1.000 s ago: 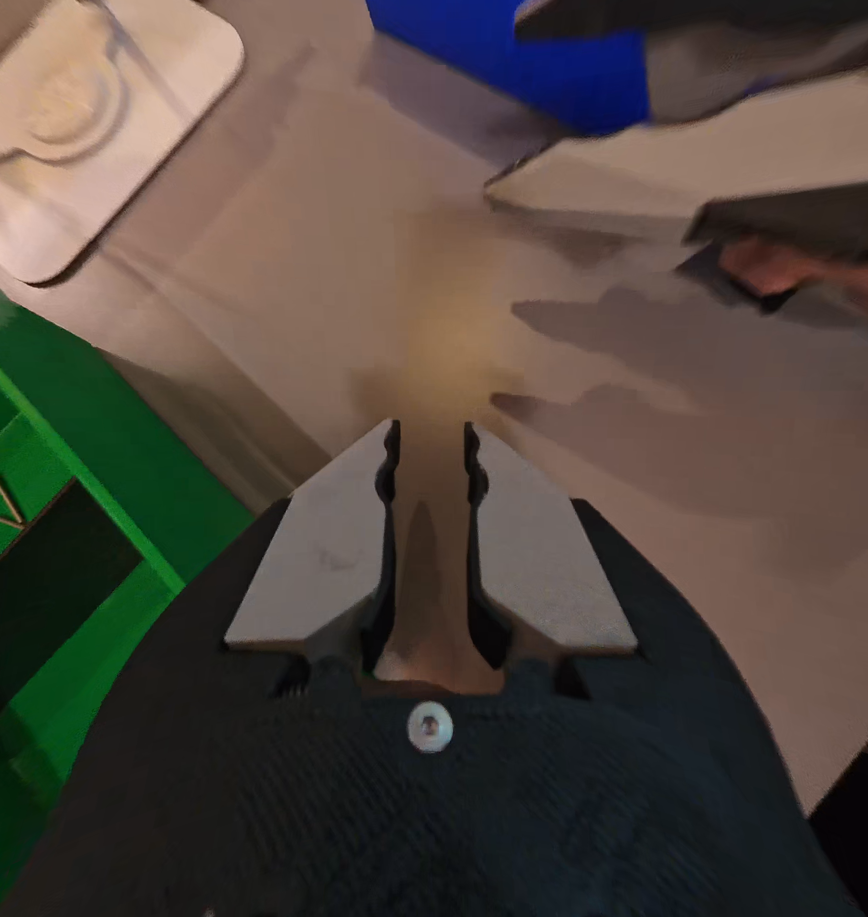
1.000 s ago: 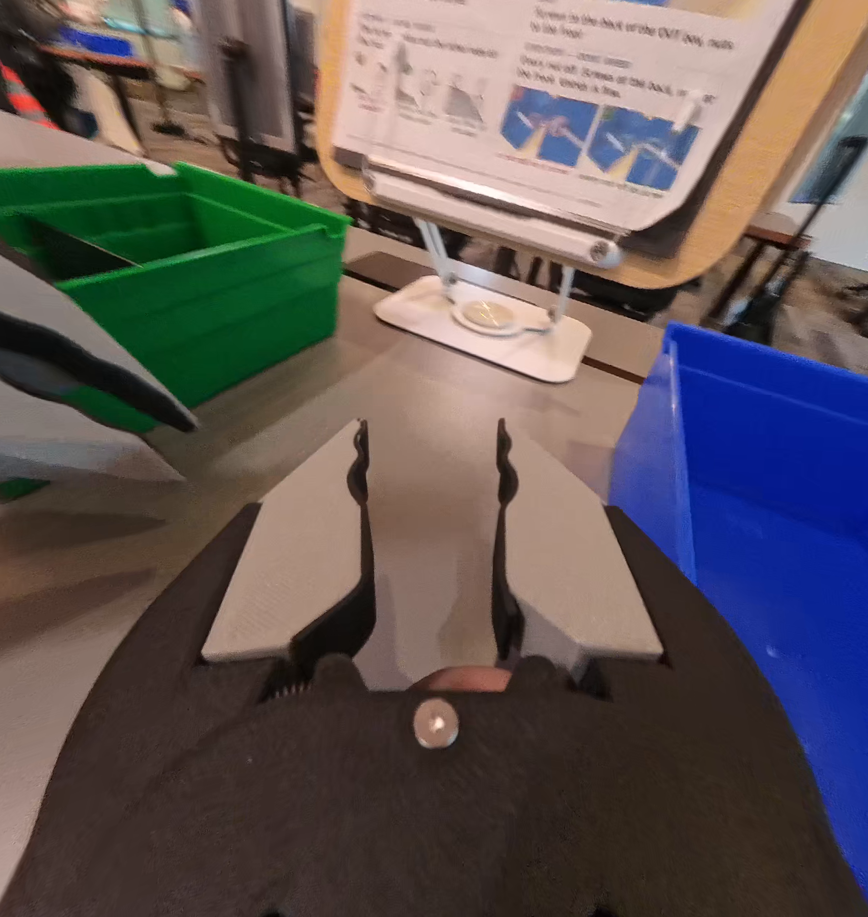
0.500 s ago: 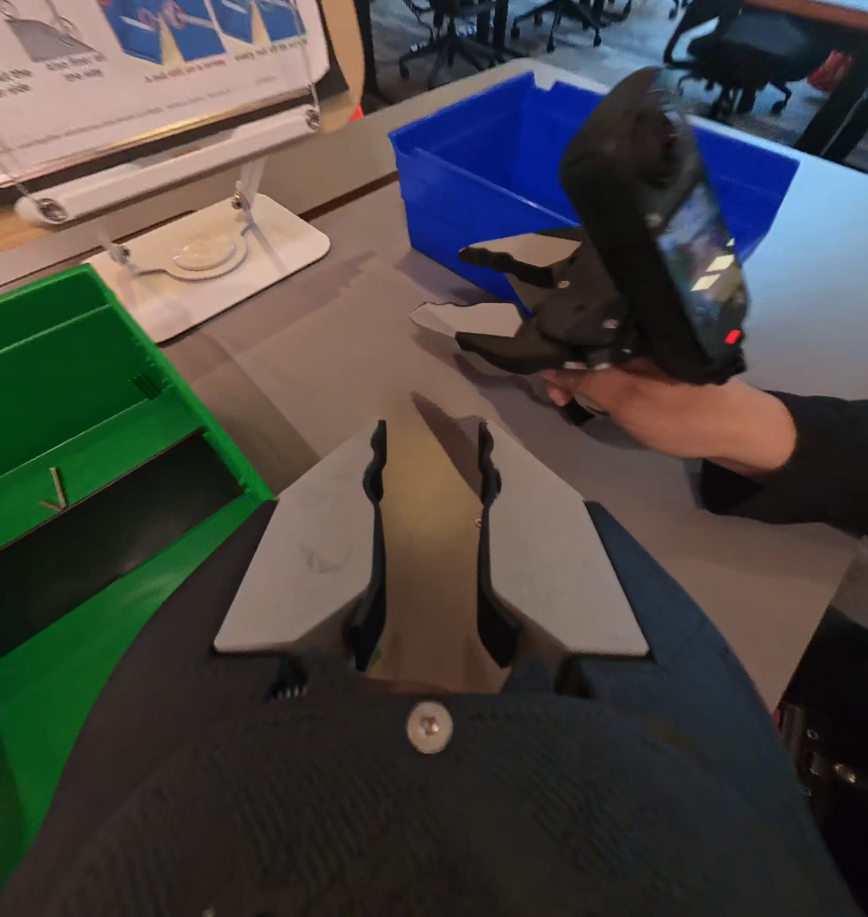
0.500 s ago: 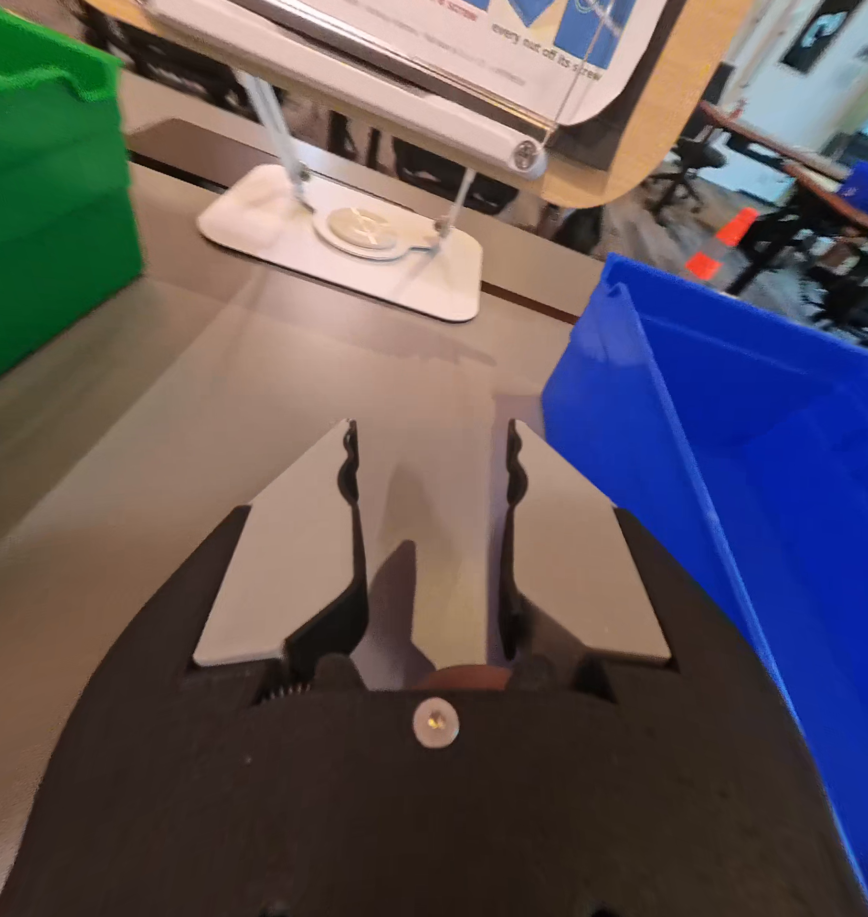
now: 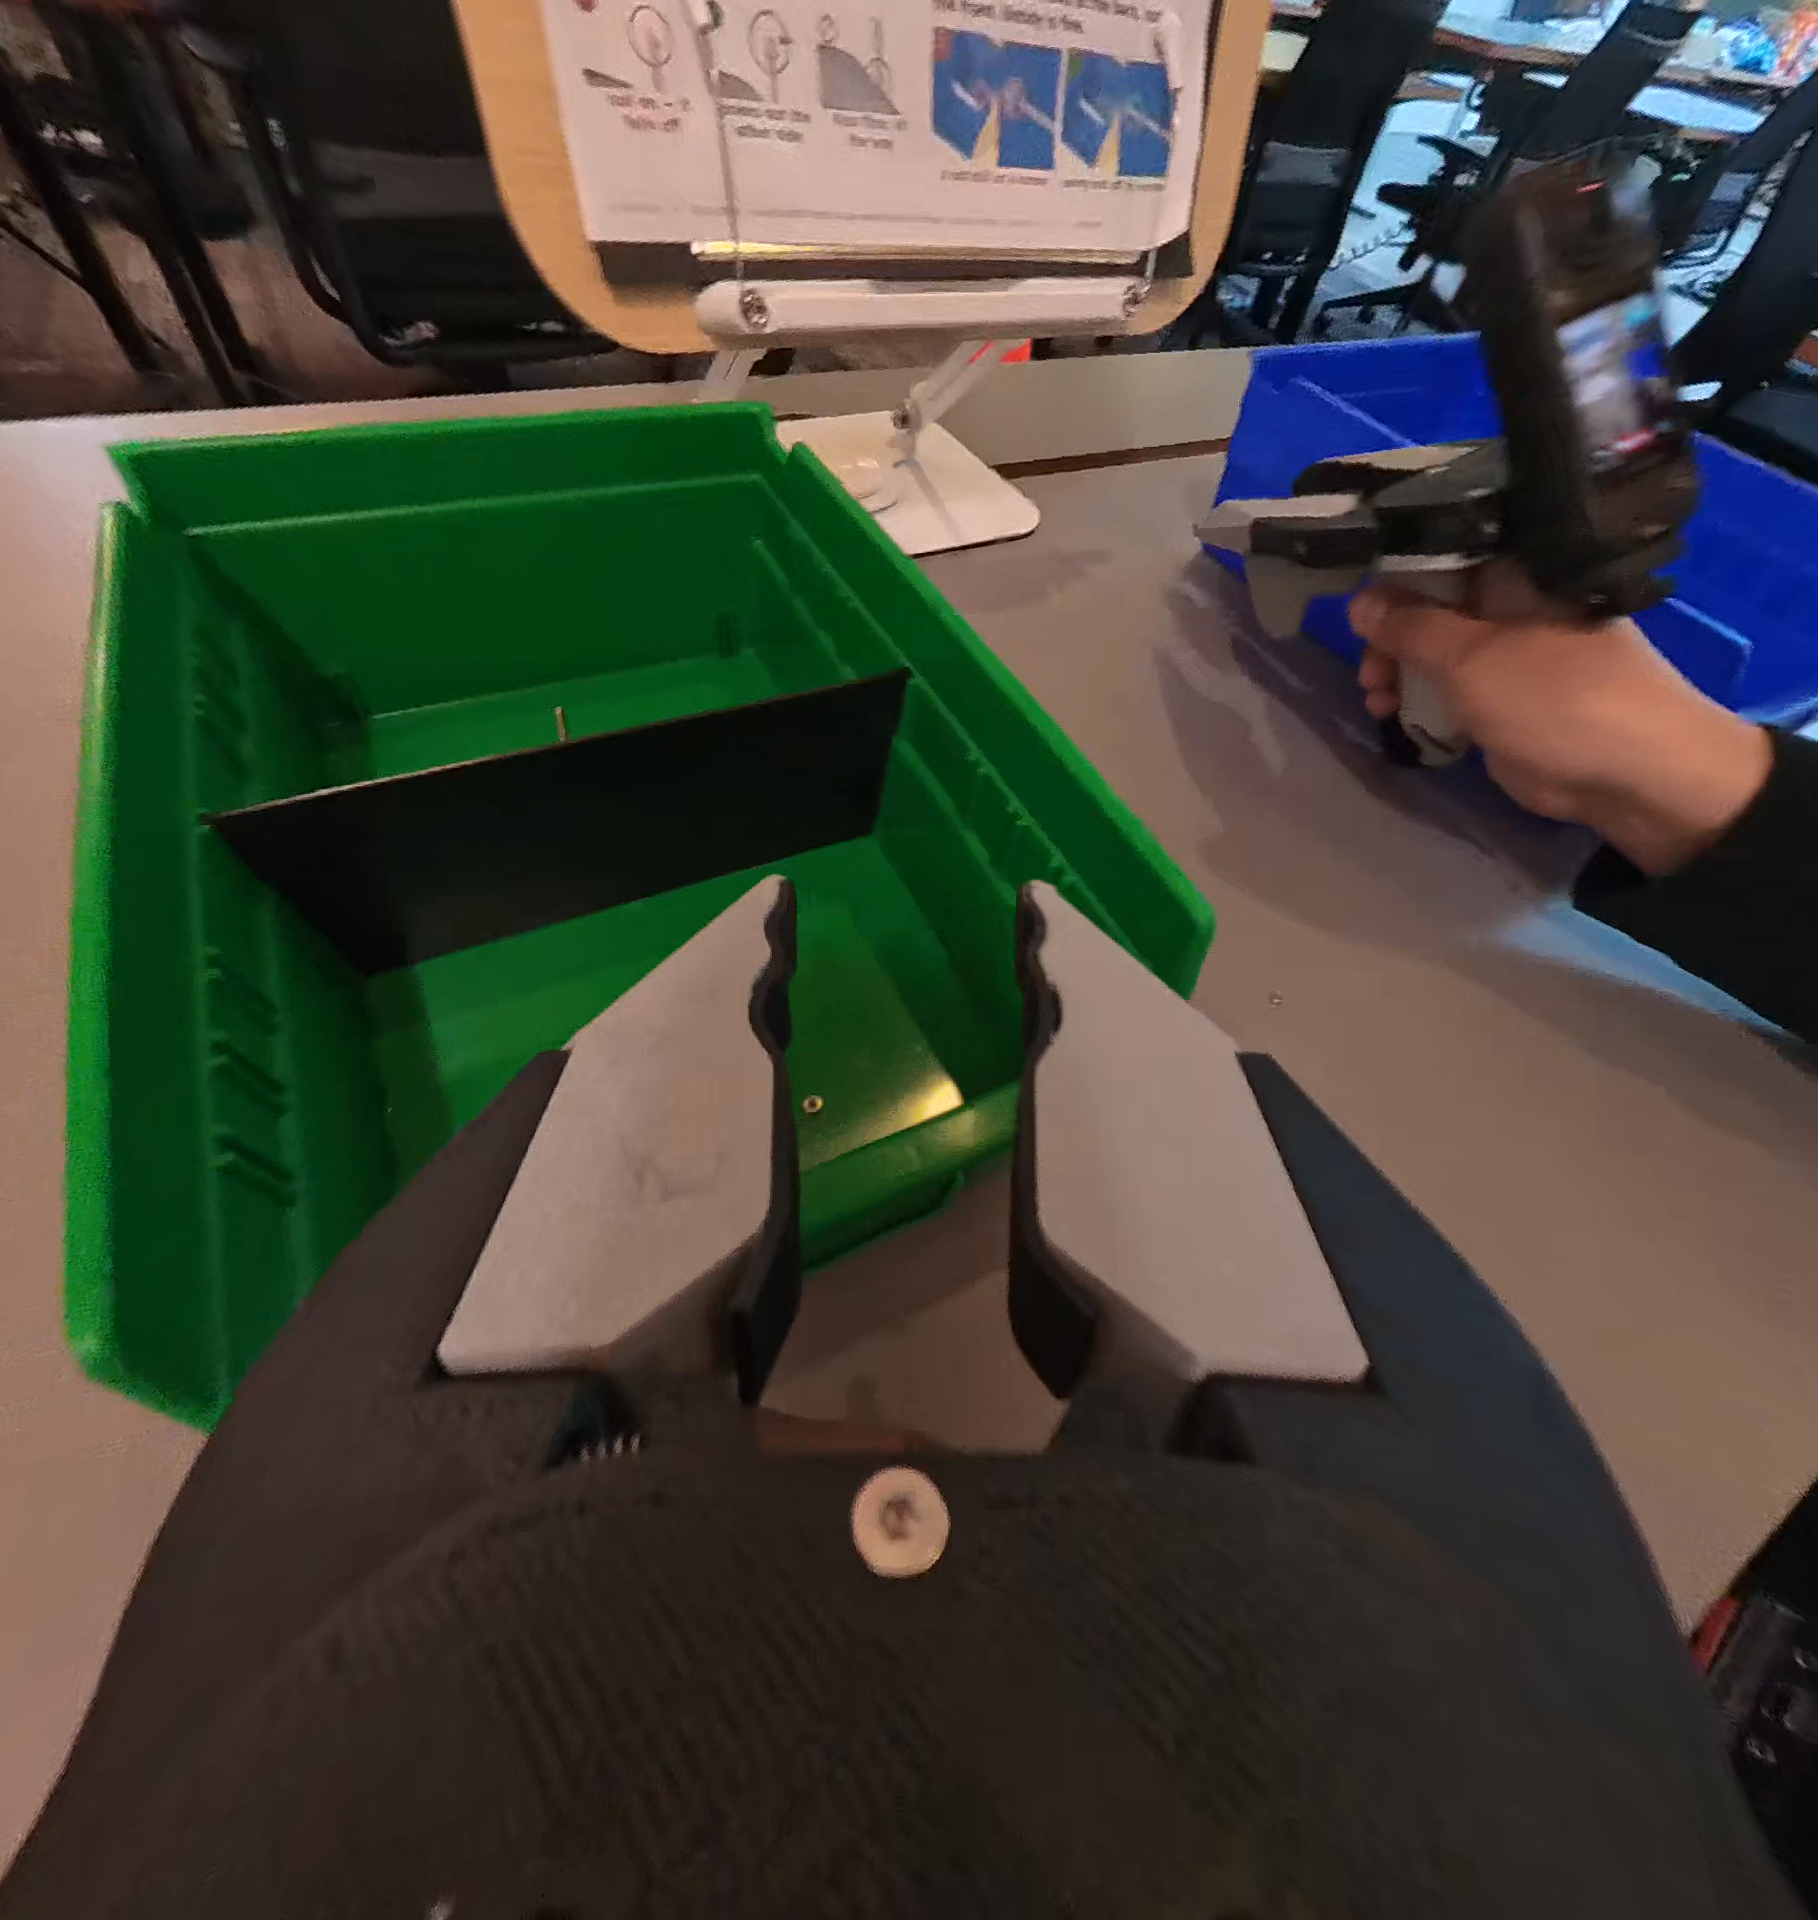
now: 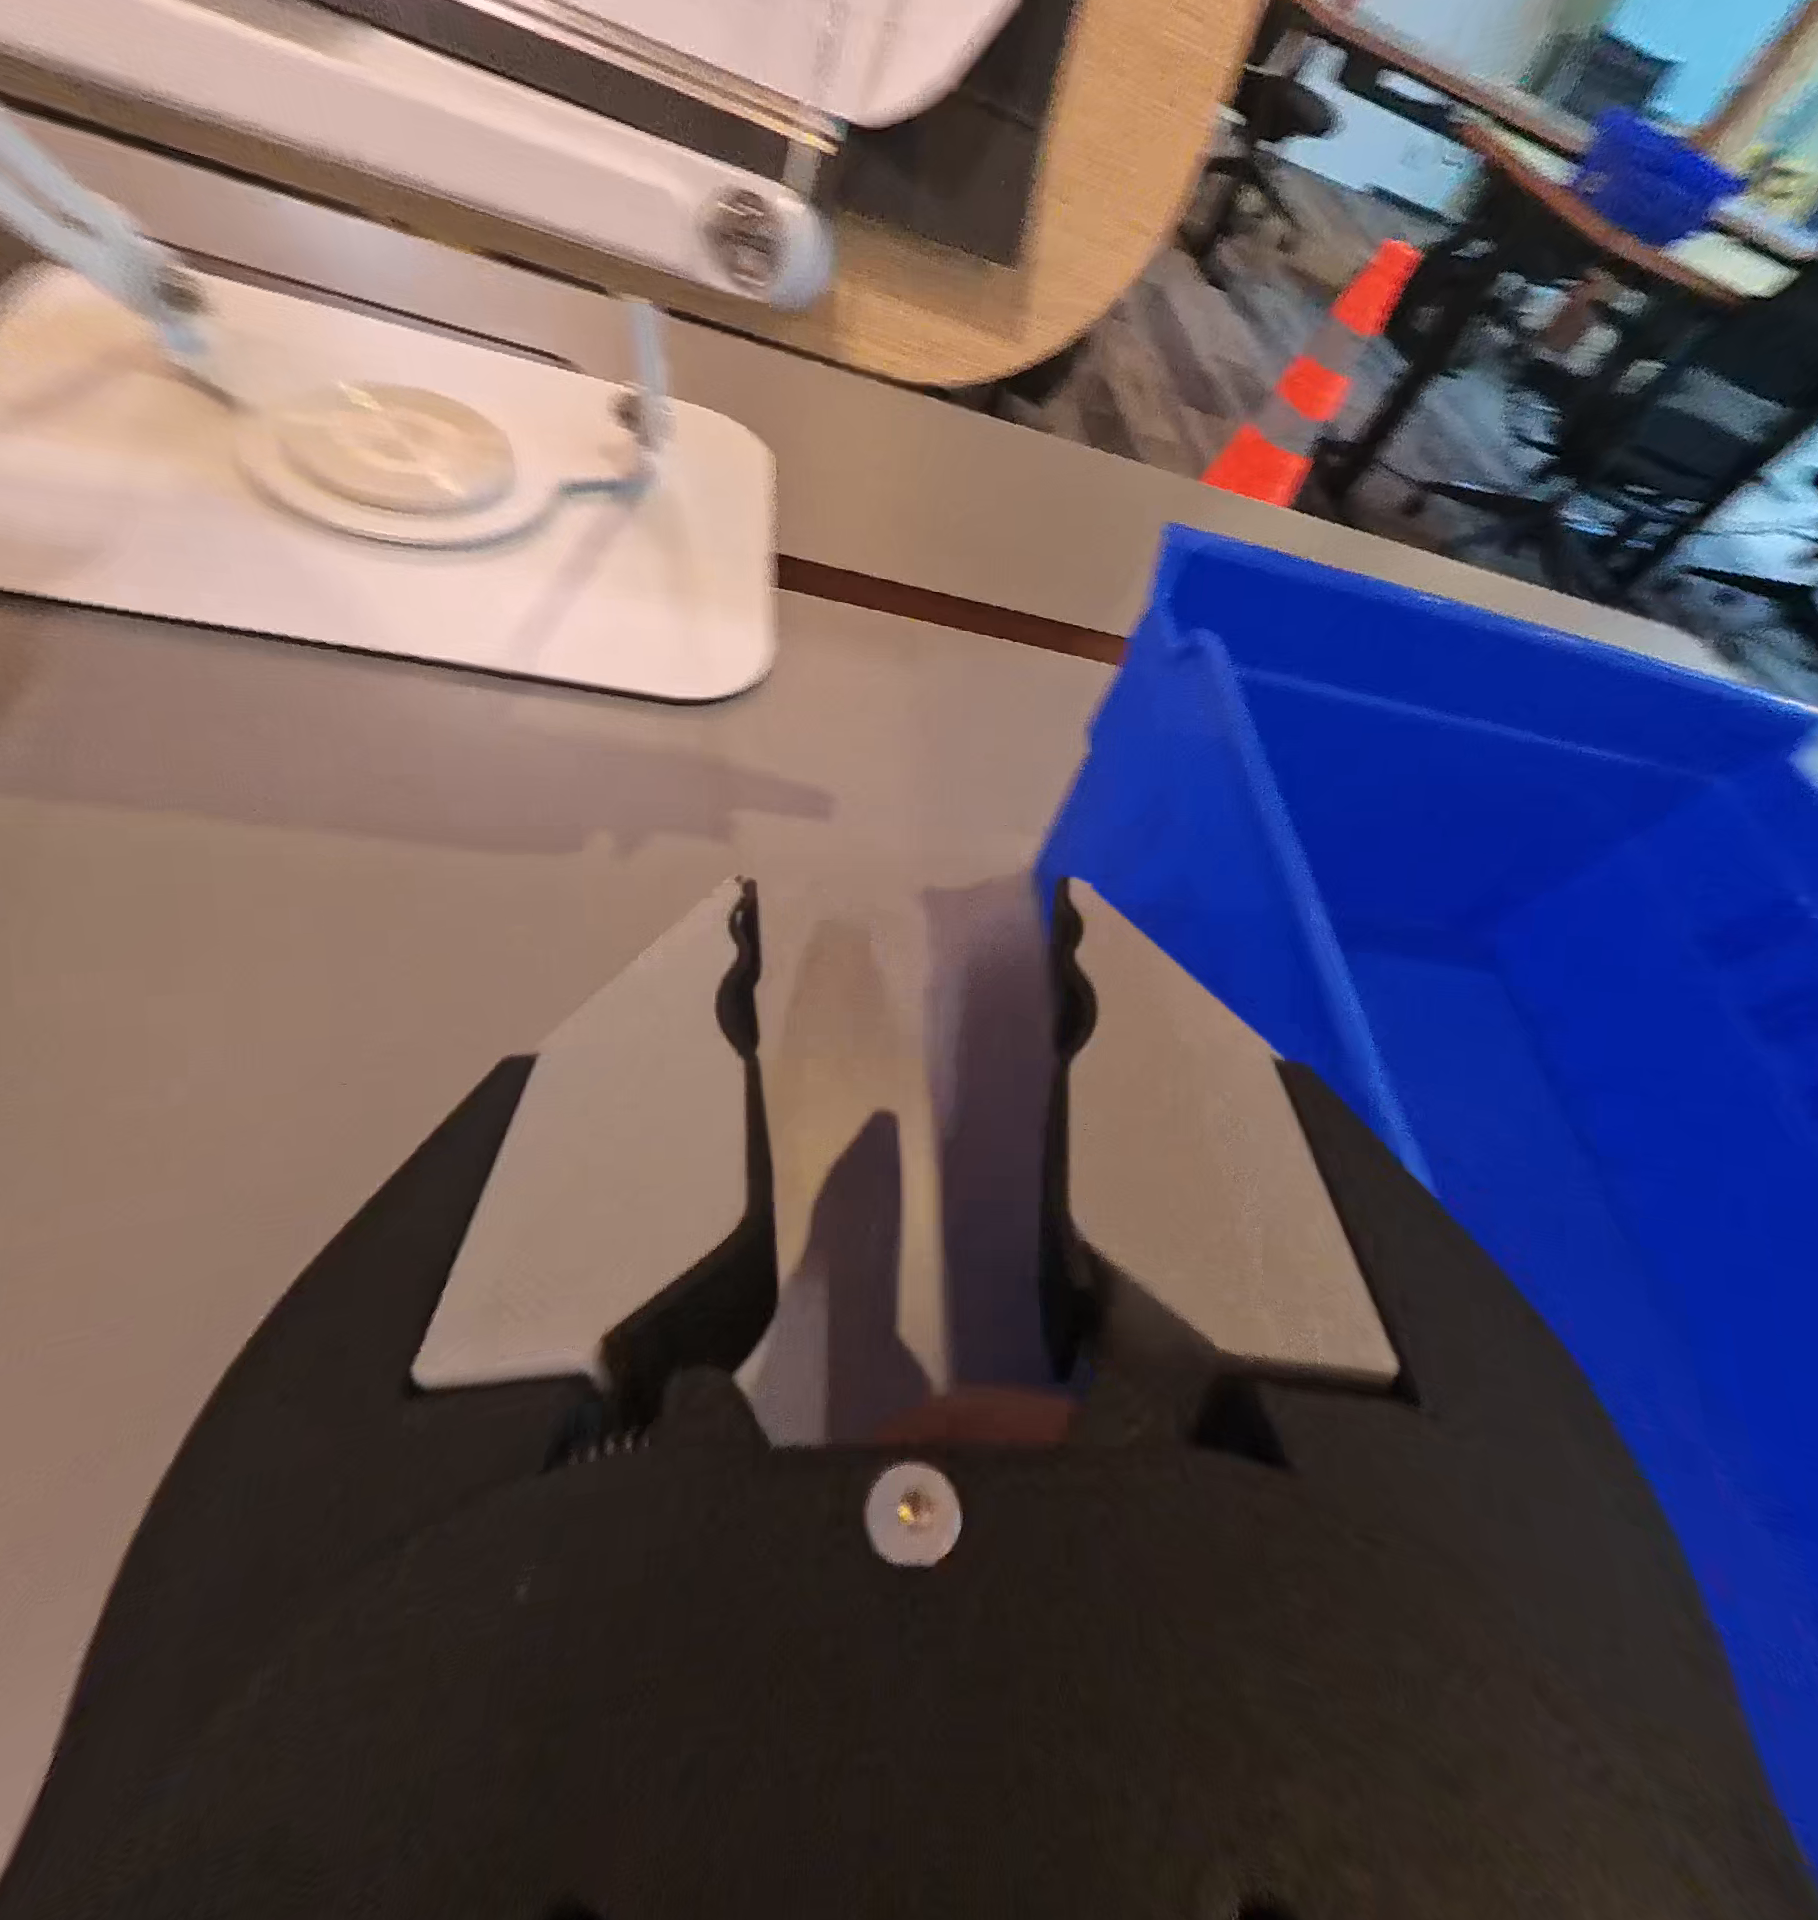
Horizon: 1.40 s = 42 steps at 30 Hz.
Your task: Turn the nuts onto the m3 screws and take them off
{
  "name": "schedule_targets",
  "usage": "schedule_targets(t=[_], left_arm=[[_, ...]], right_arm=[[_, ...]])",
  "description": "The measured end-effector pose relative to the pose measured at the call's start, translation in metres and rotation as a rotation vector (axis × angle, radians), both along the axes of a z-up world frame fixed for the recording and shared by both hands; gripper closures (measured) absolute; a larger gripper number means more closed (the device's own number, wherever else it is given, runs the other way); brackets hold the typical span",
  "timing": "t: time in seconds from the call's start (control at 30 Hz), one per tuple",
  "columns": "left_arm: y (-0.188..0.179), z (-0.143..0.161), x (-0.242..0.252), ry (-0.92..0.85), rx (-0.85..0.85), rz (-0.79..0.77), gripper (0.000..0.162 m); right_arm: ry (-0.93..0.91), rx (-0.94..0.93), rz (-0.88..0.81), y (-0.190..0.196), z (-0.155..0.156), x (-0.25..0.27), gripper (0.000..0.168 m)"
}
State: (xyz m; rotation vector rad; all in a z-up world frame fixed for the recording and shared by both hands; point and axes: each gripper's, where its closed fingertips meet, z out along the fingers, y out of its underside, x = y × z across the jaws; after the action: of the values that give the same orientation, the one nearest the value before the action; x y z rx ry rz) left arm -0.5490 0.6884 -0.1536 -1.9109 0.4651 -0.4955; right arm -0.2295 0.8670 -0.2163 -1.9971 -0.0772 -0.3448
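Observation:
My left gripper (image 5: pixel 900 914) is open and empty, held above the near compartment of a green bin (image 5: pixel 146 935). A small nut (image 5: pixel 811 1103) lies on the bin floor between my fingers. A thin screw (image 5: pixel 560 724) shows behind the black divider (image 5: pixel 572 821) in the far compartment. My right gripper (image 6: pixel 900 904) is open and empty, low over the grey table beside the left wall of a blue bin (image 6: pixel 1456 935). The right gripper also shows in the left wrist view (image 5: pixel 1258 561), held by a hand in front of the blue bin (image 5: pixel 1778 561).
A white stand (image 5: pixel 915 488) holding an instruction sheet (image 5: pixel 874 104) stands at the back between the bins; its base shows in the right wrist view (image 6: pixel 365 499). The grey table (image 5: pixel 1404 1039) lies between the bins. Chairs, desks and an orange cone (image 6: pixel 1310 384) are beyond. The thin screw (image 5: pixel 560 724) lies around 25 centimetres away from my left fingertips.
My left gripper has swung left and up, from facing the table and the right gripper to looking into the green bin. My right gripper has moved right toward the blue bin. Both stay open.

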Motion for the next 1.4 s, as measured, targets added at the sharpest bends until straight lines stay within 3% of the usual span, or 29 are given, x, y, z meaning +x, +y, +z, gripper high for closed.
schedule_targets(t=[0.13, 0.3, 0.47, 0.63, 0.7, 0.77, 0.83, 0.93, 1.03, 1.2, 1.3, 1.4], left_arm=[[0.007, -0.010, -0.010, 0.014, -0.022, 0.046, 0.121], [0.010, -0.010, -0.002, 0.022, -0.010, 0.049, 0.121], [0.010, -0.037, -0.002, 0.190, -0.092, 0.014, 0.122], [0.009, -0.085, -0.036, 0.438, -0.351, -0.034, 0.126], [0.016, -0.092, -0.059, 0.501, -0.414, 0.013, 0.135], [0.025, -0.091, -0.080, 0.506, -0.432, 0.081, 0.137], [0.024, -0.092, -0.086, 0.465, -0.456, 0.080, 0.155], [0.019, -0.098, -0.099, 0.461, -0.461, 0.124, 0.159], [0.018, -0.096, -0.109, 0.382, -0.416, 0.165, 0.162], [0.015, -0.073, -0.090, 0.181, -0.320, 0.082, 0.157], [0.035, -0.041, -0.078, 0.142, -0.183, 0.086, 0.142], [0.059, -0.015, -0.056, 0.232, -0.127, 0.049, 0.124]], right_arm=[[0.095, 0.065, 0.310, -0.033, 0.005, -0.054, 0.096], [0.099, 0.127, 0.515, -0.067, 0.010, -0.075, 0.093], [0.130, 0.130, 0.596, -0.081, 0.010, -0.075, 0.093], [0.161, 0.125, 0.623, -0.089, 0.014, -0.076, 0.094], [0.168, 0.135, 0.635, -0.092, 0.017, -0.079, 0.094], [0.150, 0.145, 0.643, -0.094, 0.019, -0.082, 0.094], [0.127, 0.152, 0.653, -0.096, 0.019, -0.085, 0.094], [0.108, 0.149, 0.660, -0.100, 0.018, -0.090, 0.094], [0.120, 0.145, 0.676, -0.103, 0.017, -0.091, 0.094], [0.120, 0.120, 0.704, -0.107, 0.011, -0.093, 0.094], [0.136, 0.105, 0.727, -0.110, 0.010, -0.096, 0.094], [0.150, 0.091, 0.756, -0.115, 0.010, -0.102, 0.094]])
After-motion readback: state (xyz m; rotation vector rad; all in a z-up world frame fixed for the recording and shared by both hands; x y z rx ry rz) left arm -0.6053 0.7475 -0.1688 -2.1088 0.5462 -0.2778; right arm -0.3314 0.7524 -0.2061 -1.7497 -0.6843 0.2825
